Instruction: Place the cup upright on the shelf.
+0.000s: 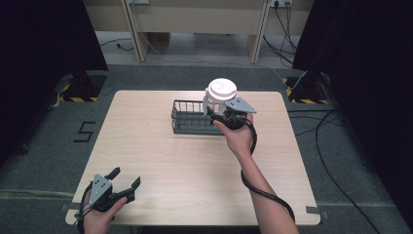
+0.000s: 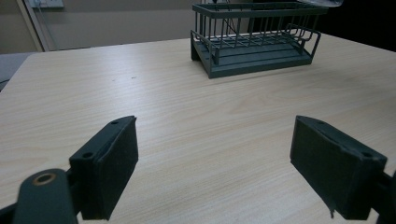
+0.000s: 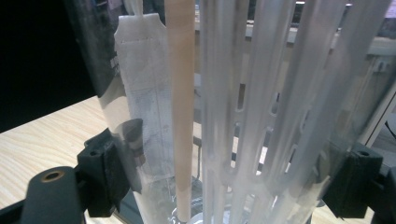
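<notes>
A clear container with a white lid [image 1: 220, 95] is at the right end of a dark wire rack [image 1: 187, 117] at the table's far middle. My right gripper [image 1: 219, 111] is shut on the container's sides. In the right gripper view, its jaws press the container's clear wall [image 3: 243, 116], which holds a white slotted insert, a wooden stick [image 3: 182, 107] and a pale cloth strip. Whether the container rests in the rack I cannot tell. My left gripper [image 1: 125, 179] stands open at the table's near left corner, with nothing between its jaws [image 2: 215, 168]. The rack [image 2: 254, 42] lies far ahead of it.
The light wooden table [image 1: 170, 161] is bare between the rack and the left gripper. The right gripper's black cable [image 1: 263, 192] trails along the forearm. Floor cables [image 1: 336, 161] lie to the right, and black curtains hang on both sides.
</notes>
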